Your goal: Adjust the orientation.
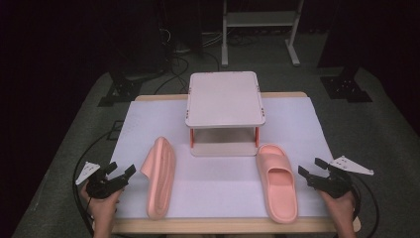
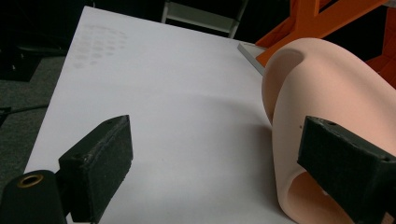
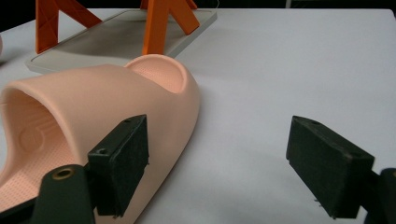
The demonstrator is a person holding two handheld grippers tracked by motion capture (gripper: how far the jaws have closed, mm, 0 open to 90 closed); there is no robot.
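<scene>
Both tongs, left gripper (image 1: 120, 175) and right gripper (image 1: 310, 168), gape wide, empty. Slippers at my 11 (image 1: 160, 177) and 1 (image 1: 277, 181): I judge light, squashy foam; I'd pinch the strap.

Dark lab/studio: white-covered table (image 1: 297, 114), floor cables (image 1: 173, 64), equipment stand legs (image 1: 257, 29) behind

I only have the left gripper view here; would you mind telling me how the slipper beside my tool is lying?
Observer: The left slipper lies tipped on its side on the white mat, as the high view shows.
Operator: Is there a second slipper?
Observer: Yes, the right slipper sits upright, sole down, near the right tool.
Operator: Is that tool holding it?
Observer: No, the right tool is open and empty beside it.
Operator: And the rack?
Observer: The small shelf has nothing on top.
</scene>
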